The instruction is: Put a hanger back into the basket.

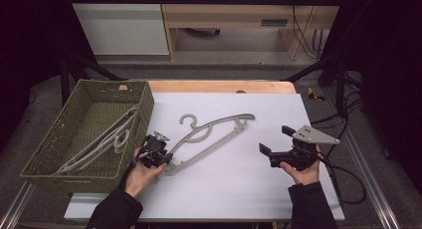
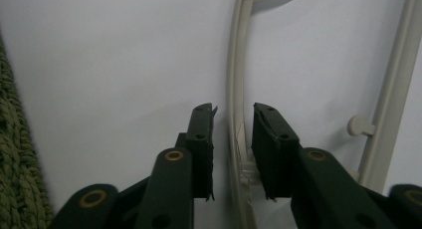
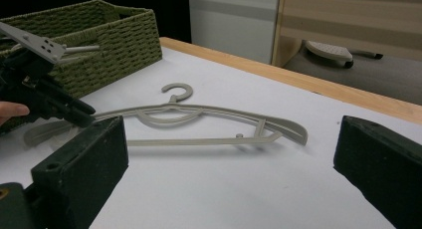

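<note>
The left gripper [image 2: 233,154] has its fingers open around one arm of the grey plastic hanger [image 1: 214,134] lying on the white surface [image 1: 249,179] beside the green woven basket [image 1: 144,114], so a grip this near the end could let it swing, while the right gripper [image 1: 273,142] waits open and empty.

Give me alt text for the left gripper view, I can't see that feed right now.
The left gripper points down at the white table, its two black jaws open on either side of the curved arm of a grey plastic hanger lying flat, not yet closed on it. The hanger's straight bar runs along the right, and the green woven basket edges the left.
</note>
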Motion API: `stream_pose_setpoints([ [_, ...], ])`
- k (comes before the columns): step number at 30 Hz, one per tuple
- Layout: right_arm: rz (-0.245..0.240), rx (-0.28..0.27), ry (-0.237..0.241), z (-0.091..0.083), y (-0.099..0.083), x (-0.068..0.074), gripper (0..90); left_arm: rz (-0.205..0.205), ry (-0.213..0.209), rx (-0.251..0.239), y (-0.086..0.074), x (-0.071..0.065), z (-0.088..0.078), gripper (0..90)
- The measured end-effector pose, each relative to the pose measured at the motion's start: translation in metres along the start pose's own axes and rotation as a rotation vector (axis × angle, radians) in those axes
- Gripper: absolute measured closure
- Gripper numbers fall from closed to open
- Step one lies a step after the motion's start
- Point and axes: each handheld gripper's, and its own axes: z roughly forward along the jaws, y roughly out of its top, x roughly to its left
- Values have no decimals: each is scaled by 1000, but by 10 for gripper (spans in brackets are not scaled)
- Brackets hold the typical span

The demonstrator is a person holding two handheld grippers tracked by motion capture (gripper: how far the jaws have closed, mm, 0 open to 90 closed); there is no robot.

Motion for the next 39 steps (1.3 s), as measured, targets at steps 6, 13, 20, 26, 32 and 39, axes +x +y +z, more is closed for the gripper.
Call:
stream_pose_setpoints([
  [6, 3, 2, 2, 1, 0, 1, 9, -11, 11, 12, 0, -3, 2, 807],
  [13, 2, 3, 4, 1, 0, 1, 10, -46, -21, 14, 0, -11, 0, 808],
  [20, 3, 2, 5, 1, 0, 1, 10, -11, -129, -9, -7, -48, -4, 768],
  [26, -5, 10, 8, 2, -1, 1, 11, 40, -173, -59, -10, -76, -6, 756],
  [32, -2, 8, 11, 3, -2, 2, 16, 49, -191, -83, -10, -80, -5, 741],
  [39, -11, 17, 20, 8, -2, 7, 14, 80, -206, -198, -7, -60, -38, 579],
])
